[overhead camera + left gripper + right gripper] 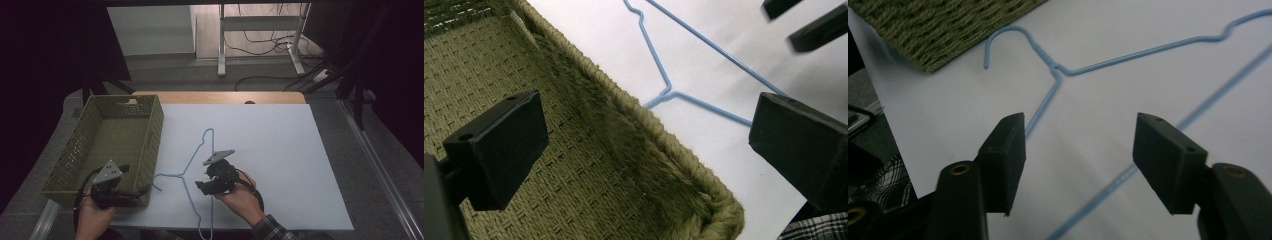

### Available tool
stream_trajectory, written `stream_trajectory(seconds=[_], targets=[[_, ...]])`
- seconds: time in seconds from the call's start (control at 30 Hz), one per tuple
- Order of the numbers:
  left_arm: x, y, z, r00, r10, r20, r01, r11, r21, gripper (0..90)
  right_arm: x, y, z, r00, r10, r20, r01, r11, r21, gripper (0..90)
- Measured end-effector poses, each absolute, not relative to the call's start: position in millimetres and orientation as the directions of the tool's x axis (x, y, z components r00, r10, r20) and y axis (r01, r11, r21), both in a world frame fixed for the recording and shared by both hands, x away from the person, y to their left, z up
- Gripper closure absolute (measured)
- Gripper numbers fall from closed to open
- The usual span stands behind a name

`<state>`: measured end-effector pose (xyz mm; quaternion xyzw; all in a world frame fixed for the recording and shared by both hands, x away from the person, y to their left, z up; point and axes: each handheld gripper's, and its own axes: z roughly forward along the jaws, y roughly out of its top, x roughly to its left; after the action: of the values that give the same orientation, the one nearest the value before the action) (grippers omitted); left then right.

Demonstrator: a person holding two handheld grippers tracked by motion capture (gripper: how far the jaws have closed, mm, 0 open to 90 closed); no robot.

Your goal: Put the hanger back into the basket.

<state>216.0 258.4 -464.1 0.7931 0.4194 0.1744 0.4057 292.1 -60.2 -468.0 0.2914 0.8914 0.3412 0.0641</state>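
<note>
Here, your right gripper [1078, 165] hovers over the blue wire hanger [192, 172], jaws partly open and empty. The hanger lies flat on the white tabletop [280, 150], its hook pointing at the woven basket [150, 145] just beside it. Centre one wire between the pads near the hanger's neck, lower until the pads straddle it, then close squarely so the thin wire does not slip. Your left gripper [644, 145] is wide open astride the basket's near corner; keep it clear of the hook.
</note>
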Motion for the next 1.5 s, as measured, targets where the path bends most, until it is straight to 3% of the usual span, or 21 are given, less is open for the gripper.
stream_trajectory(seconds=[0.13, 0.57, 0.67, 0.8, 1.07, 1.1, 1.4, 1.47, 1.5], targets=[[216.3, 259.2, -464.3, 0.585, 0.808, -0.070, 0.527, -0.314, 0.790, 2.6, 295.5, -40.1, -485.2, -0.837, 0.539, 0.098, 0.474, 0.623, 0.623, 50.4], [216.3, 258.9, -464.6, 0.588, 0.806, -0.067, 0.526, -0.318, 0.788, 2.8, 293.9, -2.2, -522.5, -0.842, 0.535, 0.069, 0.459, 0.644, 0.612, 69.8], [216.3, 258.9, -464.6, 0.588, 0.806, -0.067, 0.526, -0.318, 0.788, 2.8, 293.7, -0.4, -525.4, -0.843, 0.533, 0.066, 0.458, 0.648, 0.609, 70.9], [216.3, 258.7, -464.8, 0.589, 0.806, -0.066, 0.527, -0.321, 0.787, 2.9, 290.5, 2.0, -527.3, -0.841, 0.540, 0.022, 0.440, 0.661, 0.608, 78.8], [215.5, 258.1, -463.4, 0.584, 0.808, -0.070, 0.530, -0.314, 0.788, 3.2, 291.6, -1.7, -523.5, -0.815, 0.578, 0.034, 0.478, 0.638, 0.603, 85.2], [215.2, 257.6, -462.8, 0.584, 0.808, -0.070, 0.530, -0.314, 0.788, 3.4, 292.5, -5.5, -520.6, -0.805, 0.591, 0.049, 0.487, 0.612, 0.624, 89.7], [213.4, 251.5, -460.0, 0.595, 0.802, -0.060, 0.521, -0.328, 0.788, 3.8, 300.5, -7.7, -510.2, -0.799, 0.598, 0.059, 0.493, 0.596, 0.634, 88.8], [213.4, 251.9, -460.0, 0.593, 0.803, -0.061, 0.521, -0.325, 0.789, 3.9, 301.7, -6.7, -511.7, -0.801, 0.595, 0.061, 0.490, 0.594, 0.638, 85.1], [213.4, 252.5, -459.9, 0.592, 0.803, -0.064, 0.522, -0.322, 0.790, 4.0, 304.3, -5.0, -515.0, -0.804, 0.592, 0.058, 0.485, 0.595, 0.642, 79.0]])
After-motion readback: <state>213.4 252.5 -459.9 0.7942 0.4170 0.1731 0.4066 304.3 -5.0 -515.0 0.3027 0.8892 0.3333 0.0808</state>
